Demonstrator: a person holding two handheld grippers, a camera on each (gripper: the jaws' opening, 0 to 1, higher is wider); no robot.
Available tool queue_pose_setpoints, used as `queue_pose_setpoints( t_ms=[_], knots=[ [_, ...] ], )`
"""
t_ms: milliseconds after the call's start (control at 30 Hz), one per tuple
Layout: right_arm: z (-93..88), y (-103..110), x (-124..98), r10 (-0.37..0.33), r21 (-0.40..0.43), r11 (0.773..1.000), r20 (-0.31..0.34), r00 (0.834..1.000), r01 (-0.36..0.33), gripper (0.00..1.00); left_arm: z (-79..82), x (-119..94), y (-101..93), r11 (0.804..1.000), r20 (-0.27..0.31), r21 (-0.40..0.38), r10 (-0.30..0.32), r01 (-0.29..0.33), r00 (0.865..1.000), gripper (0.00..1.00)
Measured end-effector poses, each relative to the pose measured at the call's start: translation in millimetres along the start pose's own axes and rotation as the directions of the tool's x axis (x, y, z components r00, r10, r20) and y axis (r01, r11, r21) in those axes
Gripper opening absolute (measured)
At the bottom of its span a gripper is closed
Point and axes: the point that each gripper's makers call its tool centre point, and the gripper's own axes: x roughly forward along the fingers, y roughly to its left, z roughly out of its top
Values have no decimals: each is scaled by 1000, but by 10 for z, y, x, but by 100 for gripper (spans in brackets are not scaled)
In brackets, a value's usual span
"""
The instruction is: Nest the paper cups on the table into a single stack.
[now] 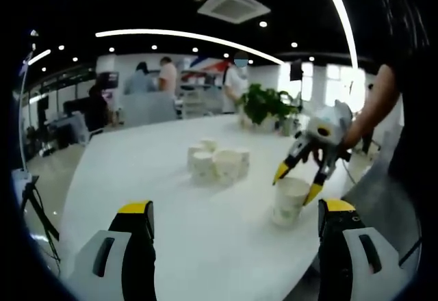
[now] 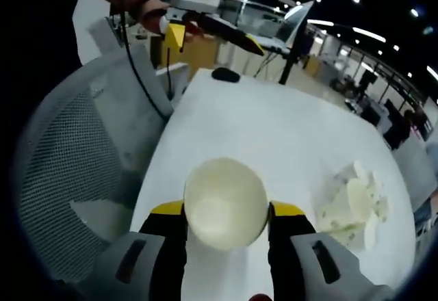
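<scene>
White cup (image 2: 226, 202) between right claw (image 2: 227, 213) jaws — contact unclear, base hidden.

the clustered cups (image 1: 217, 162) overlap, so their count is unclear.

bright ceiling strips | window glare | table (image 1: 205, 205) washed out | edges bent, soft

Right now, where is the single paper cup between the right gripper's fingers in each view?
Left gripper view: single paper cup at lower right, upright on the white table, right gripper straddling its rim.
Right gripper view: bottom center, open mouth facing the camera.
Shared landmark: the cluster of paper cups.
</scene>
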Motion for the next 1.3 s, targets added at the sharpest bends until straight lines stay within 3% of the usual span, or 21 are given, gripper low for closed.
queue_pose_setpoints(
  t_ms=[1300],
  knots=[
    [-90, 69, 1, 19, 19, 1000, -9, 1000, -19, 53, 128, 29, -17, 1000, -8, -19, 5, -5, 1000, 100]
  ],
)
